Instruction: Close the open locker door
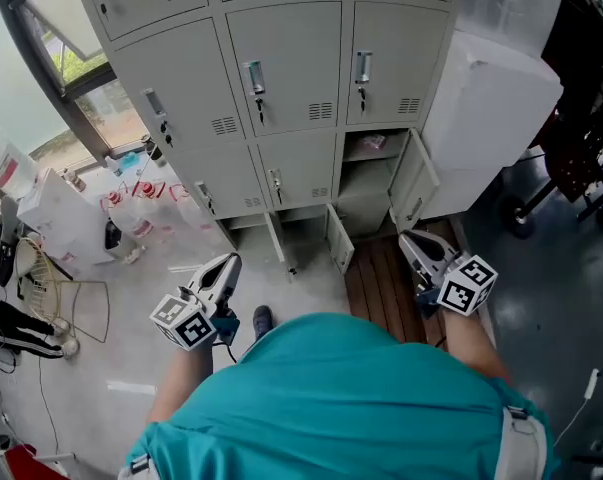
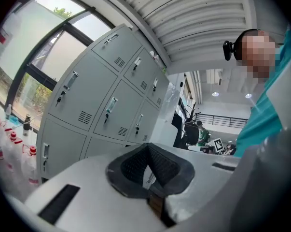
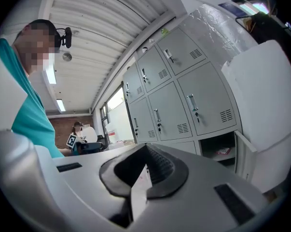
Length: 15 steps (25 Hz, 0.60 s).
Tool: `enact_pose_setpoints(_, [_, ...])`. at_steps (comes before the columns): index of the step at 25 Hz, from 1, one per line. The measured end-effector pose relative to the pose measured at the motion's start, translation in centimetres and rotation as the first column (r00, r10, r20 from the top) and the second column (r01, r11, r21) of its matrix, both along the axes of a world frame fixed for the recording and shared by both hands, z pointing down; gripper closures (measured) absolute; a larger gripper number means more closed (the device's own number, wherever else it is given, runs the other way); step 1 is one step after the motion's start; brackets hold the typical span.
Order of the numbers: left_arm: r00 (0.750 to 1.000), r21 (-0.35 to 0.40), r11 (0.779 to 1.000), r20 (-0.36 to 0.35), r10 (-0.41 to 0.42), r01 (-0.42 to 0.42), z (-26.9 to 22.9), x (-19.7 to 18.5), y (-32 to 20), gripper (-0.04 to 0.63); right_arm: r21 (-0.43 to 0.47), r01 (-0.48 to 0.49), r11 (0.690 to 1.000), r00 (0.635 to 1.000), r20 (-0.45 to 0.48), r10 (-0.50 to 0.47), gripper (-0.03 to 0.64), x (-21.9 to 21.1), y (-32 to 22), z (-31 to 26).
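Both tools are closed with nothing between the jaws. Your left tool (image 1: 224, 268) and right tool (image 1: 411, 240) both point toward the locker bank (image 1: 281, 68). The open door (image 1: 414, 183) stands just ahead of the right tool, swung out from a shelved compartment. A second door (image 1: 339, 238) hangs open lower down, ahead and to the left of the right tool.

The likeliest slip is the closed tip skating off the door. The face looks like smooth painted metal, and a glancing push would slide along it instead of swinging it. If you press close to the hinge side, the thin panel will probably flex rather than turn. If you shove hard, it may bounce back out without latching. The two open doors are near each other, so one could clip the other as it swings. A pink item (image 1: 373, 142) lies on the shelf; you cannot tell whether it sticks out far enough to block the door.

The lockers are pale grey sheet metal: flat rectangular doors with louvred vents and upright bright handles with key locks. Your tool pads are dark and ribbed, set in smooth grey shells. Below the right tool lies a brown slatted board (image 1: 381, 283).
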<state>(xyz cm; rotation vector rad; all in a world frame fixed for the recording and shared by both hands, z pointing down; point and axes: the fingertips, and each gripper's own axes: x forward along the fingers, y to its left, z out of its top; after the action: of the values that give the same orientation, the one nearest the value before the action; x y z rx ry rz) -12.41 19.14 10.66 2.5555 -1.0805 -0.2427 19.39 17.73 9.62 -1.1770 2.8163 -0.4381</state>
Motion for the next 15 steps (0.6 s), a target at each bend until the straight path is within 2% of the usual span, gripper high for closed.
enact_pose_setpoints(4, [0.994,-0.004,0.994,0.003,0.111,-0.111,0.3,-5.4,-8.5,0.591,0.000,-0.089,0.996,0.996,0.028,0.089,0.618,-6.3,-6.7,-0.8])
enact_pose_setpoints(9, [0.967,-0.015,0.968,0.043,0.249,-0.249,-0.7,-9.5,-17.4,0.591,0.002,-0.198,0.980,0.979,0.045,0.197,0.618,-11.0,-13.3,-4.0])
enact_pose_setpoints(12, [0.950,-0.020,0.951,0.041,0.308,-0.308,-0.6,-9.6,-21.6,0.591,-0.027,-0.230,0.973,0.973,0.001,0.230,0.618,-12.0,-15.2,-3.3])
enact_pose_setpoints(15, [0.932,-0.029,0.932,0.017,0.362,-0.361,-0.2,-7.4,-24.3,0.591,-0.061,-0.279,0.958,0.960,-0.014,0.278,0.618,-10.4,-16.5,-2.1])
